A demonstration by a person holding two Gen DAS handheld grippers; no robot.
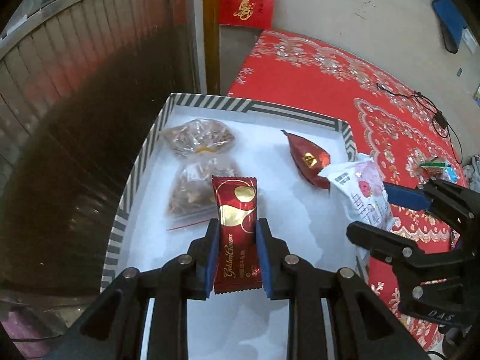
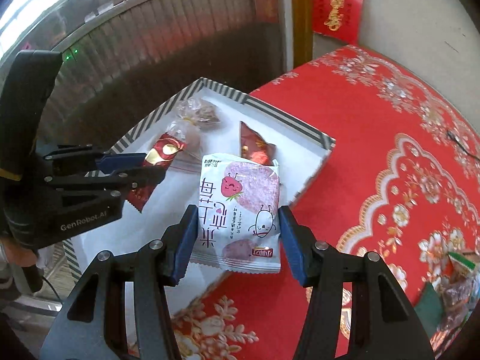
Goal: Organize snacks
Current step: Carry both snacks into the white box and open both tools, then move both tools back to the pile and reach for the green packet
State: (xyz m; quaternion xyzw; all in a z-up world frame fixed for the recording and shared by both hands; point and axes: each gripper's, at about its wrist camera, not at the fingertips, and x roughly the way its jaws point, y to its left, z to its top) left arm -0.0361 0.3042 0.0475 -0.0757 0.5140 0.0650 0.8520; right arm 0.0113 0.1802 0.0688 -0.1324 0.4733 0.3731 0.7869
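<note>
Snacks sit in the white box with a striped black-and-white rim [image 1: 207, 100] on my red floral-embroidered tablecloth [image 1: 345, 90], beside a ribbed wooden shutter [image 1: 90, 45]. My left gripper [image 1: 237, 234] pinches a glossy dark-red "GoldenCrown" bar wrapper [image 1: 237, 210] over the box; my right gripper [image 2: 237, 225] clamps a white crinkle-edged packet with a strawberry cartoon [image 2: 240, 207] above the box edge. Two clear bags of brown bits [image 1: 198, 138] and a red foil pouch [image 1: 309, 156] lie inside.

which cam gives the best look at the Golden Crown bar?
Left wrist: the Golden Crown bar faces the lens, logo readable, clamped in the left claw above the striped box. Right wrist shows it only side-on, half hidden by that claw.
</note>
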